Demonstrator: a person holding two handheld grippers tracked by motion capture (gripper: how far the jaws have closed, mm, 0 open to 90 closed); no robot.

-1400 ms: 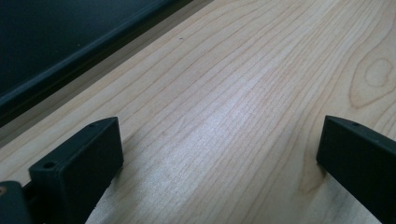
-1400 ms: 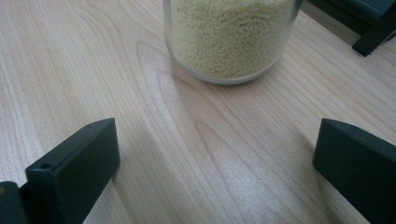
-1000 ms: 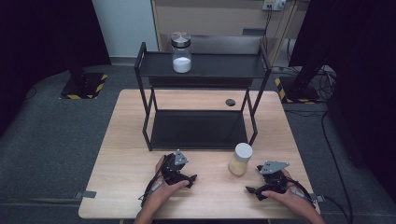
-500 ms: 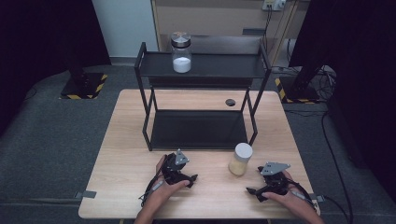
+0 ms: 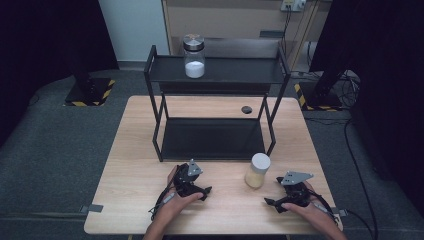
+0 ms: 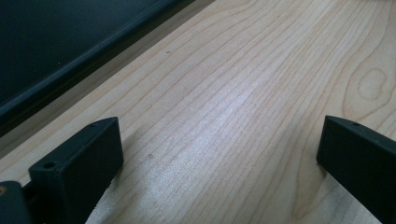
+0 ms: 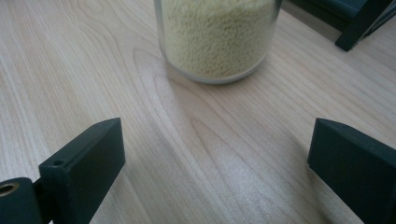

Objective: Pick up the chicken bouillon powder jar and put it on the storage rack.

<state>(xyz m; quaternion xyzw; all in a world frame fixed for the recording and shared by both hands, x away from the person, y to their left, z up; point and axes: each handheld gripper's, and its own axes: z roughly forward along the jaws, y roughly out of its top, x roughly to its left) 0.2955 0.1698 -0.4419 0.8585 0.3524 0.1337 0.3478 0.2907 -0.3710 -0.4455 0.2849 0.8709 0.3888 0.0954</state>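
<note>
Two gaping hand-held grippers (image 5: 206, 190) — jar (image 5: 257, 171) untouched.

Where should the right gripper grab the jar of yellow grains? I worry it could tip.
Probably low on the round glass body of the jar, below the white lid. It stands upright on the table, straight ahead of the open right gripper, so come in level from the near side, one jaw each side.
</note>
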